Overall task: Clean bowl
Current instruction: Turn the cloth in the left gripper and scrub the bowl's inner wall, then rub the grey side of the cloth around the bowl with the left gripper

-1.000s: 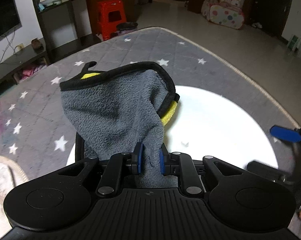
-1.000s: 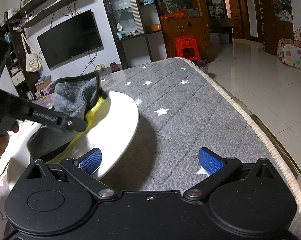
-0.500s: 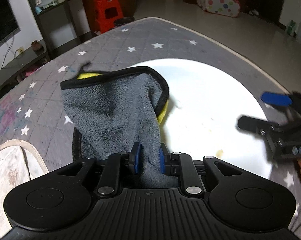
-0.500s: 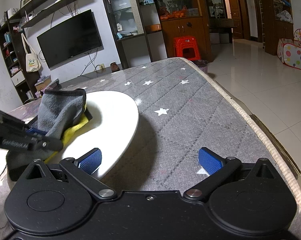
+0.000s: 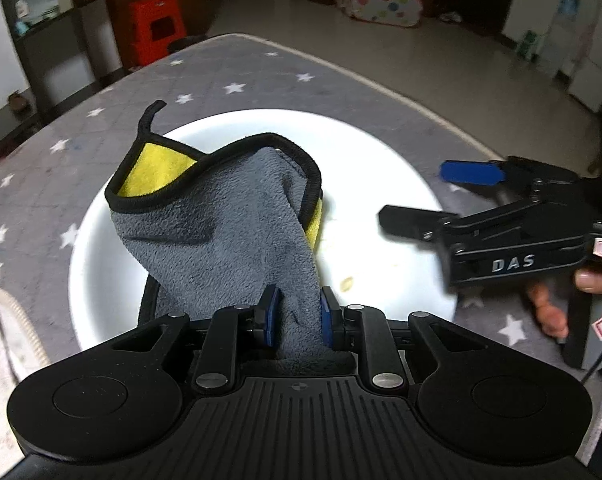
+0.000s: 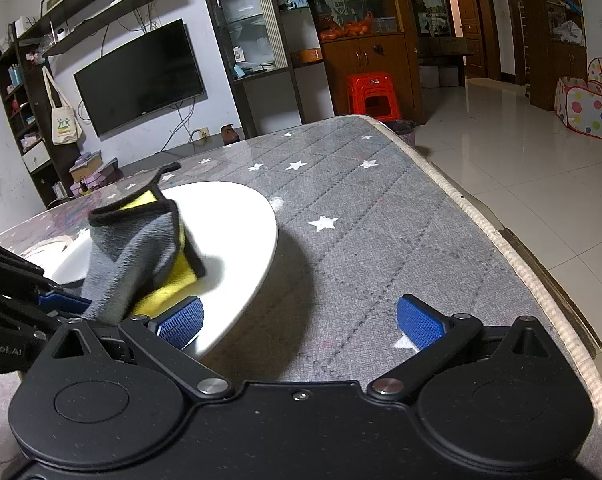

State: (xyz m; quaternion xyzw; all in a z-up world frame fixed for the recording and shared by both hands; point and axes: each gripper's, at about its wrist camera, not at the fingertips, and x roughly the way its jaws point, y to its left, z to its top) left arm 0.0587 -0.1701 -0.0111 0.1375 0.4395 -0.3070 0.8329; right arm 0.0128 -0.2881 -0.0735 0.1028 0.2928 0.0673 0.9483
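A wide white bowl [image 5: 381,184] rests on the star-patterned grey table cover. My left gripper [image 5: 297,312] pinches a grey cloth [image 5: 229,232] with a yellow underside and black trim. Its jaws are opening slightly, but the pads still press the cloth. The cloth drapes down onto the bowl's inside. A yellowish crumb [image 5: 346,283] and faint smears lie on the bowl floor right of the cloth. In the right wrist view, my right gripper [image 6: 299,322] stands open astride the bowl's [image 6: 237,216] near rim, with the cloth [image 6: 141,248] just left of it.
The table cover [image 6: 381,220] ends at a pale piped edge [image 6: 513,256] on the right, with tiled floor beyond. A pale patterned mat [image 5: 1,340] lies left of the bowl. A hand [image 5: 593,280] holds the right gripper's handle. A red stool [image 6: 373,92] stands past the table's far end.
My left gripper has drawn the cloth across the bowl toward the near side and the right gripper. More of the yellow underside shows. The right gripper has stayed put.
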